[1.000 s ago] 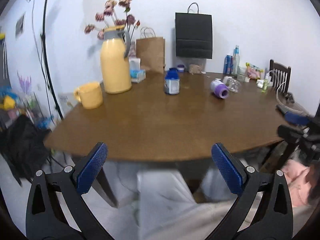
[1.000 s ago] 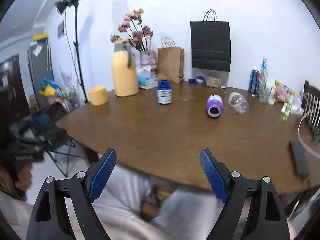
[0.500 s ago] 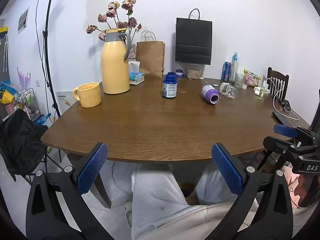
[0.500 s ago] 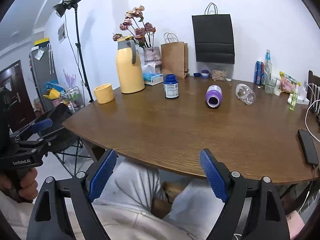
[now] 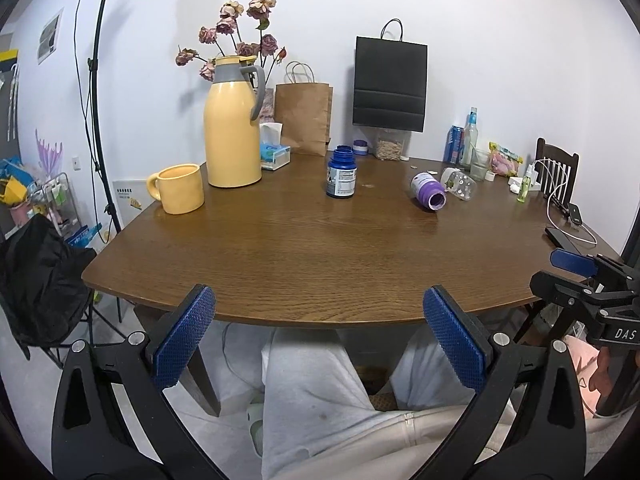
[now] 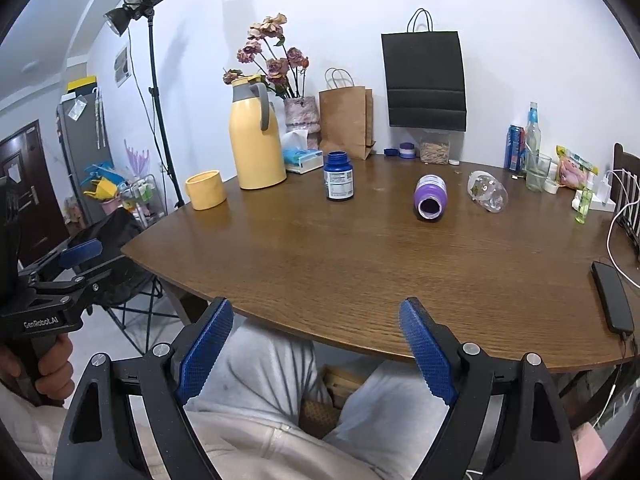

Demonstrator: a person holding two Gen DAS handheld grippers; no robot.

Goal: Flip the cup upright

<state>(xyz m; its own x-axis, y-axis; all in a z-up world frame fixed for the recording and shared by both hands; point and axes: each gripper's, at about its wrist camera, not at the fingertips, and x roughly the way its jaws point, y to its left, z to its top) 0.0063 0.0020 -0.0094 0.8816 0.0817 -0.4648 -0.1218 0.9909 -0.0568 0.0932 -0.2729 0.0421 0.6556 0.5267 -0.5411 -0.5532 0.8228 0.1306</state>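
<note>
The table's (image 5: 320, 248) near edge cuts off the person's grey-trousered legs, and each camera's round frame clips the gripper bodies at the bottom. The purple cup (image 6: 429, 197) lies on its side far across the table, well right of centre, its dark open mouth turned toward the cameras; its inside is too dark to read. Just right of it lies a clear plastic bottle (image 6: 487, 191), also on its side, its print too small to make out. The clutter at the far right edge is small and partly overlapping.

The table is rounded brown wood with a visible grain and a soft sheen. A blue pill jar (image 5: 341, 173) stands upright near the middle, with a smooth yellow jug (image 5: 233, 132) with a grey handle and a squat yellow mug (image 5: 178, 188) to the left. A brown paper bag (image 5: 303, 117) and a black one (image 5: 389, 88) stand against the white wall.

The left gripper (image 5: 319, 338) hangs level in front of the table edge, its blue dimpled pads spread wide with nothing between them. The right gripper (image 6: 316, 350) holds the same low, level pose, pads likewise wide apart and bare. Both are well short of the cup. In the right view a hand (image 6: 48, 364) grips the left tool's handle.
</note>
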